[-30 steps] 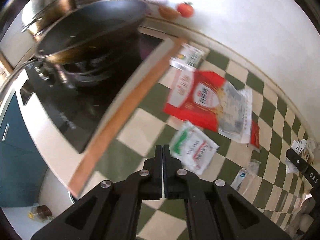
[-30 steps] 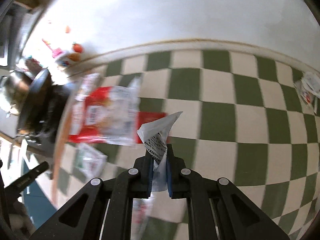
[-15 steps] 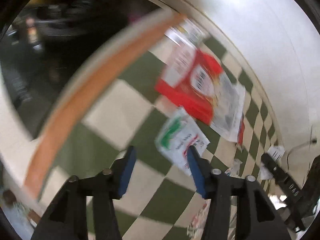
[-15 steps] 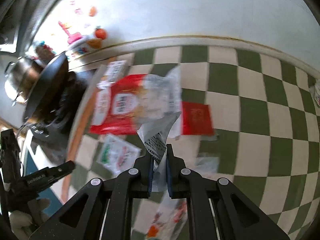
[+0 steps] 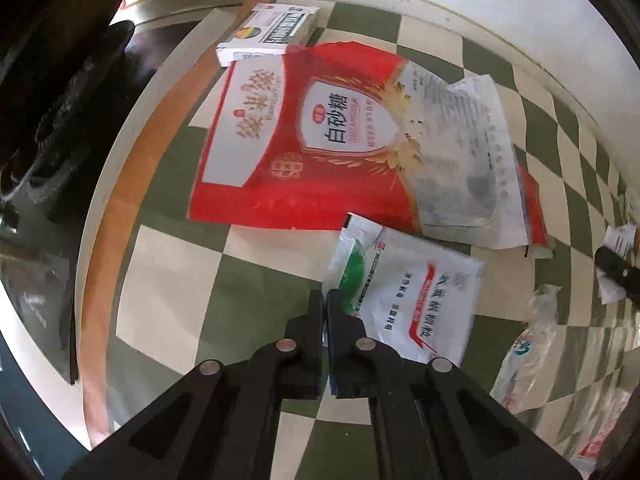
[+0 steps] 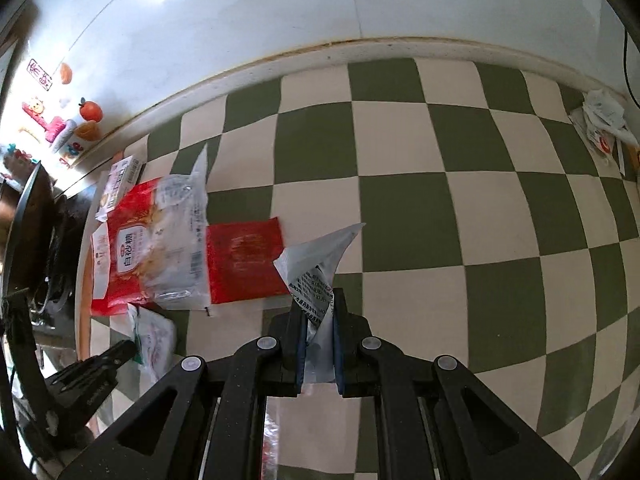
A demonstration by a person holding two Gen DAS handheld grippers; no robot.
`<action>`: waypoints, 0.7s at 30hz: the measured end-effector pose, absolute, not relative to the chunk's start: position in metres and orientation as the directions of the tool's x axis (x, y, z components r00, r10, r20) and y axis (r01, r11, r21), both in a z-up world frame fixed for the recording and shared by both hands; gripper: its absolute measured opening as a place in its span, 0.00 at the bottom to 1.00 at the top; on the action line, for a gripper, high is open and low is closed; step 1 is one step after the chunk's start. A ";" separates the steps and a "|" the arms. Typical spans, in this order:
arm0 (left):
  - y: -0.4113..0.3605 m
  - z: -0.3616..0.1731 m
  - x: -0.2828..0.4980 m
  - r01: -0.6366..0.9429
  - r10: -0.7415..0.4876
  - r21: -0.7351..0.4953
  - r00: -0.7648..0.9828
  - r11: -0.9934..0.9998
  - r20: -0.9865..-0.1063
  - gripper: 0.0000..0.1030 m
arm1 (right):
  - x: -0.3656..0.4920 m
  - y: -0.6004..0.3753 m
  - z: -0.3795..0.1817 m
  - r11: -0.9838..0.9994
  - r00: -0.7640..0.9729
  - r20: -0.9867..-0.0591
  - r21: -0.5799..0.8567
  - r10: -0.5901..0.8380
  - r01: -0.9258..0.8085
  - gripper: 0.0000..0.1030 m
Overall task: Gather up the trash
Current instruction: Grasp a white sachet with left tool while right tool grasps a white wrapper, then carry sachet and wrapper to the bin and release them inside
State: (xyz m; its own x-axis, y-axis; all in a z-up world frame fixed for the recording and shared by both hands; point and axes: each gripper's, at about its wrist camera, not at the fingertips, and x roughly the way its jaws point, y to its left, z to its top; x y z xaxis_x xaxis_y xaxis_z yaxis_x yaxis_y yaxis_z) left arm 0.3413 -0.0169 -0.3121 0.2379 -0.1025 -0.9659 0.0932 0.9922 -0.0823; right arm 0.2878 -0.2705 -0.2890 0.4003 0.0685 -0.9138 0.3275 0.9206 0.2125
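On the checkered desk, a white packet edge is pinched at 12 o'clock by the shut left claw, a wrapper is held by the right claw, and lifting clear is judged next.

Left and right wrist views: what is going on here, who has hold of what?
A person is clearing wrappers off a green-and-cream checked counter. The right gripper is shut on a crumpled silver wrapper. The left gripper has its fingers closed at the left edge of a white sachet with green print, apparently pinching it. Lying untouched are a red sugar bag, a clear printed bag on top of it, and a small white box.
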 end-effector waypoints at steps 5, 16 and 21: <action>-0.001 -0.281 0.329 0.047 -0.133 -0.124 0.299 0.991 -0.945 0.00 | 0.289 -0.267 -0.277 0.926 0.415 -0.906 0.225 0.085 0.303 0.11; 0.070 -0.206 0.284 -0.077 -0.107 -0.157 0.445 0.985 -0.889 0.00 | 0.294 -0.228 -0.239 0.939 0.463 -0.868 0.292 0.180 0.182 0.11; 0.129 -0.187 0.238 -0.199 -0.015 -0.129 0.490 0.971 -0.872 0.00 | 0.287 -0.161 -0.223 0.943 0.444 -0.849 0.333 0.288 0.024 0.11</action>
State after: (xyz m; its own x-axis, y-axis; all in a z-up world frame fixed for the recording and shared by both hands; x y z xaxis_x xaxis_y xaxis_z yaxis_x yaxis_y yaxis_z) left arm 0.2380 0.1294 -0.1871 0.4895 -0.0155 -0.8718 -0.1995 0.9713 -0.1293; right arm 0.2873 -0.1614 -0.2226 0.4435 0.2881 -0.8487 0.0243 0.9427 0.3327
